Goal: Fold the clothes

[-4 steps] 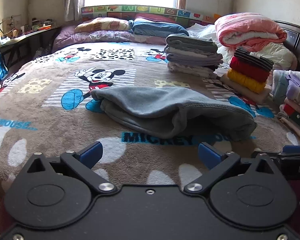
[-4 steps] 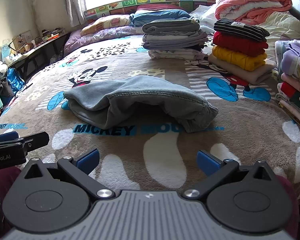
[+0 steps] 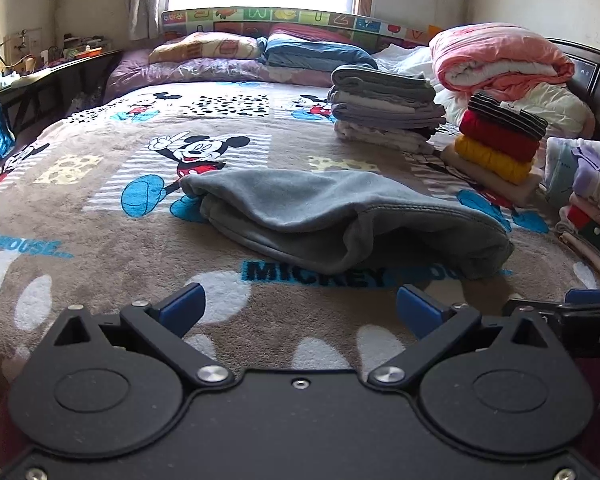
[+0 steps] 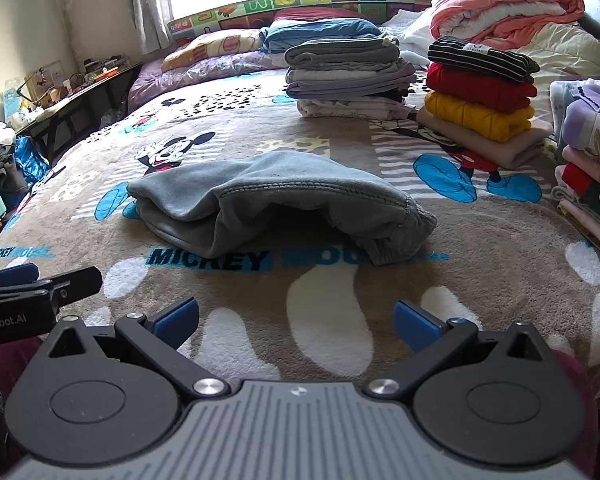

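Left wrist view: both the left gripper (image 3: 300, 310) and right gripper (image 4: 296, 320) hover spread wide, empty, near the grey garment (image 3: 340, 220).

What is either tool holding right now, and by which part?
Nothing. The left tool and right tool are both open and empty, short of the grey garment lying on the bed.

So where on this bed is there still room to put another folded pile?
The blanket lies bare left of the grey stack, behind the grey garment. Another bare strip separates that garment from both grippers. The right edge is crowded: the striped-topped stack and pastel piles.
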A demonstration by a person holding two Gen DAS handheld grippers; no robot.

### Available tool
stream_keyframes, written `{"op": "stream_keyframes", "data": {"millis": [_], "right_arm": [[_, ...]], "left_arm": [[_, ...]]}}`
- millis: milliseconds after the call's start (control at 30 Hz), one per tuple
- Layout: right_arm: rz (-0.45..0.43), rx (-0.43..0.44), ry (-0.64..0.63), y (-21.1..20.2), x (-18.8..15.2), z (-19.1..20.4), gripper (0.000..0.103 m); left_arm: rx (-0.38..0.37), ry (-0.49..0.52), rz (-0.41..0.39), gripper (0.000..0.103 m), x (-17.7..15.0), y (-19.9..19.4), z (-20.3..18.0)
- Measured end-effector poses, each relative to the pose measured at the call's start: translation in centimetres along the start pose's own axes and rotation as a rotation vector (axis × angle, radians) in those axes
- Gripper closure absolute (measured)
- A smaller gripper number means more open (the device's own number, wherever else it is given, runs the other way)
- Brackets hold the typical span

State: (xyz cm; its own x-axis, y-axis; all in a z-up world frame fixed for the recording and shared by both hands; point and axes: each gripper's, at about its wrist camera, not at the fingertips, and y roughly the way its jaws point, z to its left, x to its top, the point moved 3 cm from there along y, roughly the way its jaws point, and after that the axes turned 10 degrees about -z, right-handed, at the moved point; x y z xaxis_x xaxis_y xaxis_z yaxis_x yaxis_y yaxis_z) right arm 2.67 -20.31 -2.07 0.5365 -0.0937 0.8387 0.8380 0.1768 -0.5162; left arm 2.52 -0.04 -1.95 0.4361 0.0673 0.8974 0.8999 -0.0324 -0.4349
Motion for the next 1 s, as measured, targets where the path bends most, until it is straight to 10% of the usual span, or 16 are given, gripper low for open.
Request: {"op": "stream_keyframes", "data": {"millis": [1000], "right_arm": [[0.01, 0.019, 0.02, 0.38, -0.42, -0.48, 0.0]], "left_arm": [[0.0, -0.034, 0.023, 0.0, -0.59, 0.88, 0.64]]}}
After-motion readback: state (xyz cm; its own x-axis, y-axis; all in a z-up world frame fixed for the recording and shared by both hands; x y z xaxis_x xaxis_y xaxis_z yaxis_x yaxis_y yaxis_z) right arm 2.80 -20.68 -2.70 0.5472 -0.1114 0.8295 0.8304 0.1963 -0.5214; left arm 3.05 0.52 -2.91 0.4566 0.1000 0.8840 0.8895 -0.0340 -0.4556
